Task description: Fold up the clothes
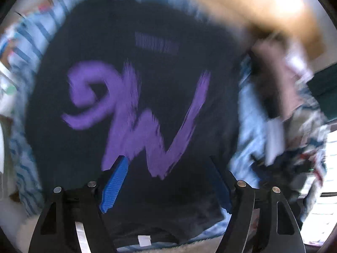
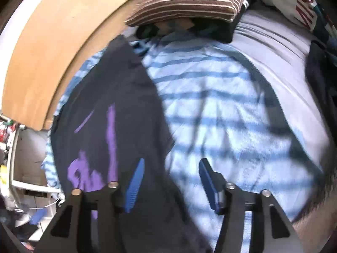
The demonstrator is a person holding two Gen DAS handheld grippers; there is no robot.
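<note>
Black cloth with a purple scrawl fills the left wrist view: a dark T-shirt (image 1: 134, 67) is spread flat on a blue-and-white striped sheet (image 1: 27, 42) directly beneath the left hand-held gripper (image 1: 168, 164). Its blue-padded fingers (image 1: 114, 185) are held apart above the print, with nothing clamped between them; the cloth is seen below the gap, and whether the tips brush it cannot be told through the blur. A white neck label (image 1: 144, 240) is seen at the near edge, between the finger bases. To the right of this gripper a blurred heap of mixed clothes (image 1: 294, 113) is visible.

In the right wrist view the same T-shirt (image 2: 109, 109) lies ahead and to the left of the right hand-held gripper (image 2: 170, 168), whose jaws are released and empty; the shirt's edge runs under the left finger, the striped sheet (image 2: 210, 97) under the right one. Farther ahead a brown striped cushion (image 2: 189, 0) is propped against a wooden bed frame (image 2: 50, 42).
</note>
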